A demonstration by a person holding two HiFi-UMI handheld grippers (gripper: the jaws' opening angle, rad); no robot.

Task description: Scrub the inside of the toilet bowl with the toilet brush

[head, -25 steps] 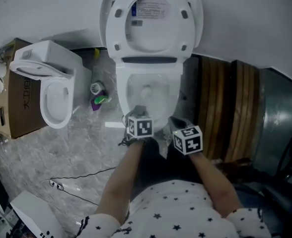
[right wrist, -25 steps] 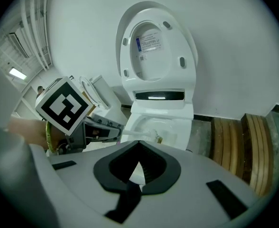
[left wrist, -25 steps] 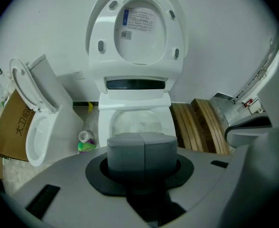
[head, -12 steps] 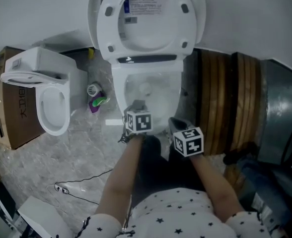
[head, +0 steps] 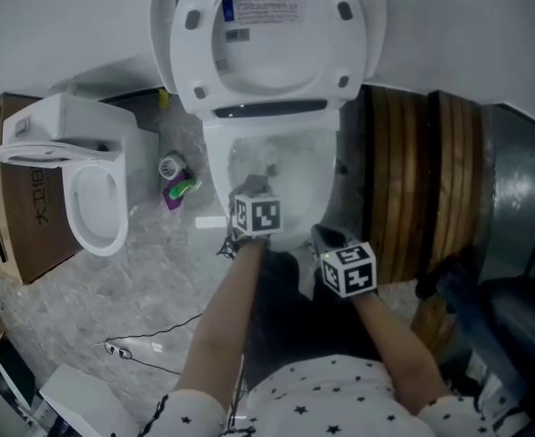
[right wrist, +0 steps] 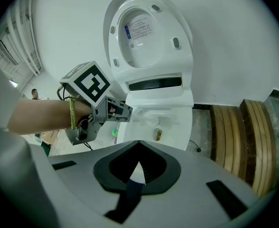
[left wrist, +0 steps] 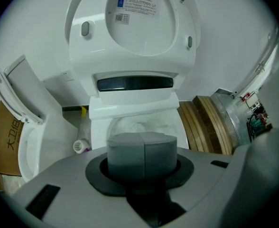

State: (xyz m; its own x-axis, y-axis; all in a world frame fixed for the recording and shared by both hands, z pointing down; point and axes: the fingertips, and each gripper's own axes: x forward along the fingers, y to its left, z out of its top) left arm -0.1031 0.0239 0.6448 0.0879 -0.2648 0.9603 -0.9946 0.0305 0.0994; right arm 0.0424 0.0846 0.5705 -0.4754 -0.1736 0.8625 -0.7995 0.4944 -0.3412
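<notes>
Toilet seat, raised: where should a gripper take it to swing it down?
Pinch the top rim of the seat, farthest from the pivot at its lower edge, coming from the front. It stands upright, back toward the wall, so only the front and the thin rim look reachable.

Star-print top (head: 327, 397) (green wristband (right wrist: 72, 114))

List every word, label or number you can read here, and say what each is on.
"大", then characters I can't make out: printed on the cardboard box, partly cut off by the frame edge.
Sticker under the toilet lid: several lines of print, too small to read.
Small code label beside it: unreadable.
No other text is legible.
</notes>
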